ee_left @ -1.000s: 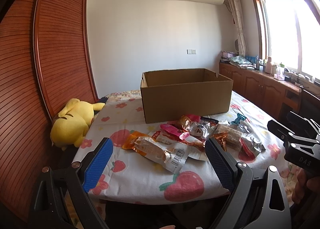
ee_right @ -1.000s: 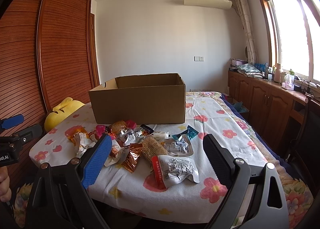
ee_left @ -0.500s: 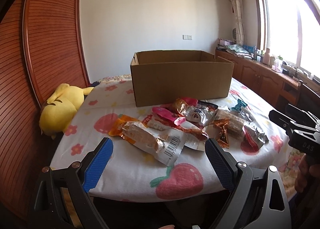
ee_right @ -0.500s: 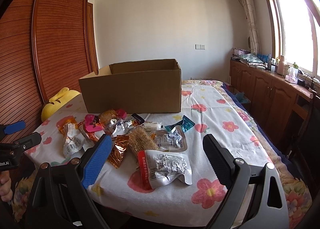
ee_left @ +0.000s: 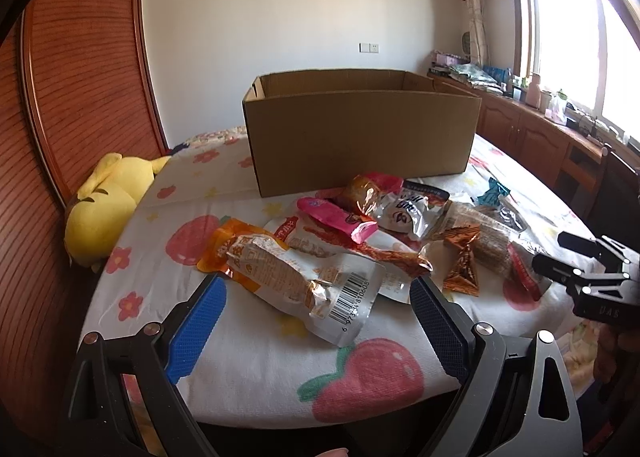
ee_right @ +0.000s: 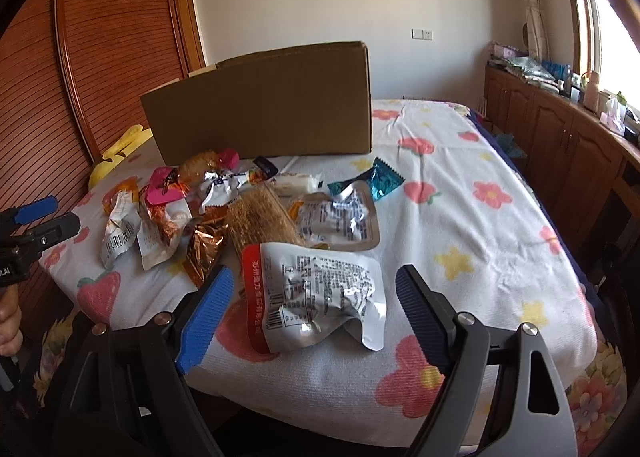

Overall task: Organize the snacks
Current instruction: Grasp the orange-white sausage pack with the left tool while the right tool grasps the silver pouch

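Several snack packets lie in a heap on a flowered cloth in front of an open cardboard box [ee_left: 360, 133], which also shows in the right wrist view [ee_right: 264, 105]. My left gripper [ee_left: 318, 331] is open and empty, just short of a silver barcode packet [ee_left: 304, 281] lying over an orange one. My right gripper [ee_right: 310, 315] is open and empty, its fingers on either side of the near edge of a silver and red packet [ee_right: 316, 291]. Behind that lie a brown cracker pack [ee_right: 260, 221] and a teal packet [ee_right: 380, 181].
A yellow plush toy [ee_left: 104, 205] sits at the cloth's left edge by a wooden wardrobe. Wooden cabinets [ee_right: 560, 137] with clutter run along the right under the window. The table [ee_right: 480, 241] drops off just in front of both grippers.
Both grippers have moved forward and down toward the snack heap. The packets look larger and closer. Nothing has been picked up.
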Tool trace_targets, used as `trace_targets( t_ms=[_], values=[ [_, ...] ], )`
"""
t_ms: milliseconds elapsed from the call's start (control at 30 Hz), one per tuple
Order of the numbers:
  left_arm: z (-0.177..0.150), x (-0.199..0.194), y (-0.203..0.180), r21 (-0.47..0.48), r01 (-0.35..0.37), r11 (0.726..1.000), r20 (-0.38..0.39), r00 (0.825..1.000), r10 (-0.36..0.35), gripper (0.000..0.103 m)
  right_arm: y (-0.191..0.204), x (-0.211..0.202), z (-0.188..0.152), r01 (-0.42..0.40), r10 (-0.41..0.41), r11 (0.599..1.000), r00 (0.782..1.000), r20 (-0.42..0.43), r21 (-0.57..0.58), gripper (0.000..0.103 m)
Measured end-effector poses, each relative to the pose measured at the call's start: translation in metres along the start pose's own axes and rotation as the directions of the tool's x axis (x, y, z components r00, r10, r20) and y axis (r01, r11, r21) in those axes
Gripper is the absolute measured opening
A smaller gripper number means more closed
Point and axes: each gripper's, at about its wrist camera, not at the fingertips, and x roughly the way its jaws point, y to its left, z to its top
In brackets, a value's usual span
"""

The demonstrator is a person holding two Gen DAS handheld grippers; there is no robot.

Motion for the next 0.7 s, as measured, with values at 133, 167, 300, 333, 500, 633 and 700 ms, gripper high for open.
trace_targets(
  t_ms=[133, 167, 300, 333, 500, 633, 700],
  values=[
    [0.001, 0.011, 0.005, -0.017, 0.011, 1.000, -0.025, 1.000, -0.011, 0.094, 0.000, 0.010, -0.001, 0.000, 0.000, 1.000, 1.000, -0.017, -0.003, 0.085],
    [0.001, 0.013, 0.007, -0.022, 0.013, 1.000, -0.031, 0.999, -0.013, 0.094, 0.001, 0.012, -0.001, 0.004, -0.004, 1.000, 1.000, -0.023, -0.008, 0.085],
    [0.003, 0.024, 0.012, -0.038, 0.015, 0.999, -0.063, 0.998, -0.017, 0.094, 0.003, 0.021, -0.002, 0.023, -0.025, 0.999, 0.999, -0.043, -0.045, 0.085],
    [0.003, 0.026, 0.013, -0.040, 0.015, 0.999, -0.067, 0.998, -0.018, 0.094, 0.004, 0.023, -0.002, 0.025, -0.028, 0.998, 0.999, -0.047, -0.052, 0.084],
    [0.009, 0.038, 0.019, -0.063, 0.031, 0.998, -0.095, 0.995, -0.037, 0.094, 0.003, 0.027, -0.003, 0.021, -0.026, 0.997, 0.998, -0.060, -0.074, 0.081],
    [0.011, 0.047, 0.022, -0.084, 0.050, 0.995, -0.117, 0.991, -0.059, 0.094, 0.001, 0.028, -0.003, 0.032, -0.038, 0.995, 0.997, -0.062, -0.099, 0.068],
    [0.012, 0.050, 0.022, -0.092, 0.053, 0.994, -0.124, 0.990, -0.064, 0.094, -0.003, 0.028, -0.001, 0.033, -0.038, 0.996, 0.997, -0.061, -0.088, 0.065]
  ],
)
